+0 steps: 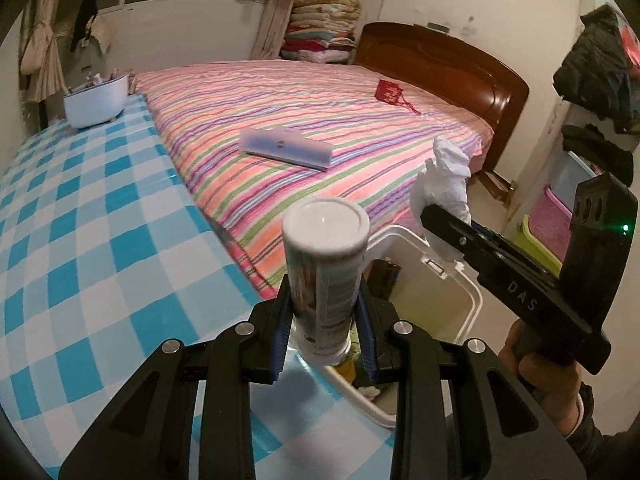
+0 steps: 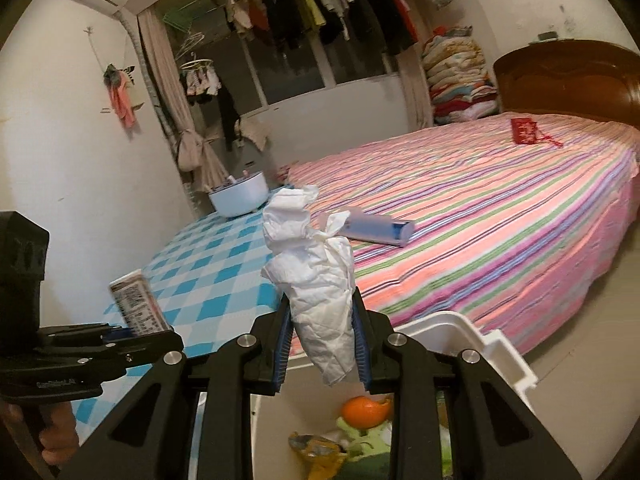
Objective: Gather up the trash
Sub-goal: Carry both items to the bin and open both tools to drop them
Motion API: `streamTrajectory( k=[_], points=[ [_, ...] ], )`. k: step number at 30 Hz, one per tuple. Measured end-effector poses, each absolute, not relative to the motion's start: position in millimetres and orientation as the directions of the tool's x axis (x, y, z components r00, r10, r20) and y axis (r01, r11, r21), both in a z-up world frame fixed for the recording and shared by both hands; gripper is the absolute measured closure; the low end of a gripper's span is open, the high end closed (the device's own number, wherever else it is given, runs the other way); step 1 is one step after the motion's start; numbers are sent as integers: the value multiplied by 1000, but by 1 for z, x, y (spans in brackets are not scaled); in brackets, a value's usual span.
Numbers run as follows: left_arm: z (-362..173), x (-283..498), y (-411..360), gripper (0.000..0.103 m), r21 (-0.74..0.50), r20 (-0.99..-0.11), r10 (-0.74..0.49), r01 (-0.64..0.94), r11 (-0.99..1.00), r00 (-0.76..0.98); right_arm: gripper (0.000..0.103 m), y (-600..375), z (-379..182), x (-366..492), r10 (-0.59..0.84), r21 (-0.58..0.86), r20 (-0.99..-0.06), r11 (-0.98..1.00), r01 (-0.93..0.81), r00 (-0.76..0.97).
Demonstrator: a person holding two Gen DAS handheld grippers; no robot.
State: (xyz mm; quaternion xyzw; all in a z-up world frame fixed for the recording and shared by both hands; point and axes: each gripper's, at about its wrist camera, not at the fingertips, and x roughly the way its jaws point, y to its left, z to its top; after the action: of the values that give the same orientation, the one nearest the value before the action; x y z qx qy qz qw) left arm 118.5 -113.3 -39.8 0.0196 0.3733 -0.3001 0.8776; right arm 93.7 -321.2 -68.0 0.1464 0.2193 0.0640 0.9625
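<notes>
My left gripper (image 1: 324,320) is shut on a white printed tube-shaped container (image 1: 324,264), held upright over the near rim of the white trash bin (image 1: 470,300). It also shows in the right wrist view (image 2: 138,306). My right gripper (image 2: 320,338) is shut on a crumpled white tissue (image 2: 316,280) and holds it above the open bin (image 2: 500,344). The tissue shows in the left wrist view (image 1: 444,178) too. Inside the bin lie an orange peel (image 2: 366,412) and a yellow wrapper (image 2: 320,452).
A striped bed (image 1: 320,112) carries a pale blue rolled sheet (image 1: 286,148) and a red pouch (image 1: 390,90). A blue checked table (image 1: 100,220) holds a white bowl (image 1: 96,104). A wooden headboard (image 1: 448,68) stands behind.
</notes>
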Motion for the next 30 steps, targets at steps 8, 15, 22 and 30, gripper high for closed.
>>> streamTrajectory(
  k=[8, 15, 22, 30],
  points=[
    [-43, 116, -129, 75, -186, -676, -517, 558, 809, 525, 42, -344, -62, 81, 132, 382, -343, 924, 10, 930],
    [-46, 112, -146, 75, -181, -683, -528, 584, 792, 504, 42, -353, -61, 77, 112, 410, -322, 911, 32, 940],
    [-55, 104, -169, 74, -154, -704, -528, 623, 767, 476, 42, -361, -65, 73, 91, 436, -318, 898, 60, 944],
    [-56, 92, -180, 44, -108, -691, -523, 645, 757, 499, 42, -362, -66, 71, 74, 439, -315, 895, 75, 946]
  ],
)
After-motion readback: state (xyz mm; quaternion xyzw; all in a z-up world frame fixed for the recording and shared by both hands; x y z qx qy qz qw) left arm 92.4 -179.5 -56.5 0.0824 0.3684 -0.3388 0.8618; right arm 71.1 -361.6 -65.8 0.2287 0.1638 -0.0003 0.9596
